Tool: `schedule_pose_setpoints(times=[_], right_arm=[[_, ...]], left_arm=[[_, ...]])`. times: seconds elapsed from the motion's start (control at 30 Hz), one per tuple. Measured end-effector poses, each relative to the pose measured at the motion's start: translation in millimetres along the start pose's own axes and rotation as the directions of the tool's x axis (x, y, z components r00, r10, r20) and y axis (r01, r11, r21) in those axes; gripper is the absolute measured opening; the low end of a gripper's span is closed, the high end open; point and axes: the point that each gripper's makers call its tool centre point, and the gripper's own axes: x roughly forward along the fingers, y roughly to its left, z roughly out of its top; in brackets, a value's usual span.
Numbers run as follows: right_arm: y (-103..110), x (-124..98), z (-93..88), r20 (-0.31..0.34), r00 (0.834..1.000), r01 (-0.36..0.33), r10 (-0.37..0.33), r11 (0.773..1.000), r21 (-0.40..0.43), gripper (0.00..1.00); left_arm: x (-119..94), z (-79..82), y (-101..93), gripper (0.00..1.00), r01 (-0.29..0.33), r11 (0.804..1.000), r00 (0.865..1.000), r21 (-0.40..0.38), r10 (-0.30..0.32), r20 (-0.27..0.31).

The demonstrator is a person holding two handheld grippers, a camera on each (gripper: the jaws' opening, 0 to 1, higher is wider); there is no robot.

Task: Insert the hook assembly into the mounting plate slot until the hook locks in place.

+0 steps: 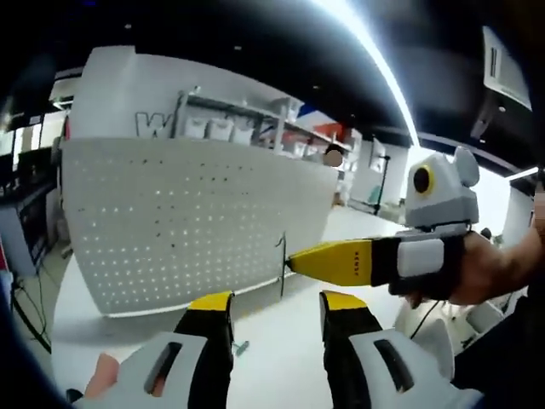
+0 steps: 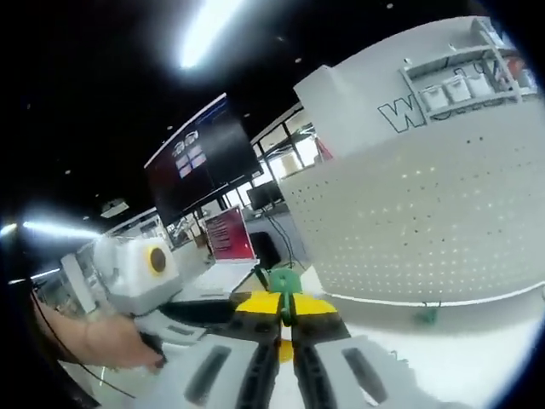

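A white pegboard stands upright on a white table, its face dotted with rows of small holes, and shelves with white bins rise behind it. In the left gripper view the left gripper rises from the bottom edge with its yellow-tipped jaws spread well apart and nothing between them; a small teal piece lies on the table just beside its left jaw. The right gripper reaches in from the right of that view, held in a person's hand, its yellow jaws pressed together on a thin dark wire hook that hangs upright at their tip, just in front of the pegboard's lower right corner and apart from its face. In the right gripper view the same jaws are closed tight around a green piece at their tip, and whether this belongs to the hook is hard to tell. The left gripper sits at the left there, with a hand on it. Another small green piece lies on the table near the pegboard's foot, and a large dark screen hangs behind.
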Motion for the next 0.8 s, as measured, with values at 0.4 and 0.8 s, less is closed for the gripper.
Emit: schedule_pose_setpoints(times=[0.4, 0.8], right_arm=[[-1.7, 2.8, -1.9, 0.002, 1.0, 0.018, -0.018, 0.996, -0.089, 0.0], [-21.4, 10.9, 4.4, 0.071, 0.992, 0.109, -0.101, 0.988, -0.114, 0.0]], left_arm=[[-11.7, 1.1, 5.4, 0.73, -0.033, 0.999, 0.999, -0.04, 0.034, 0.041], [-18.9, -5.4, 3.3, 0.87, -0.038, 0.998, 0.998, -0.047, 0.04, 0.051]])
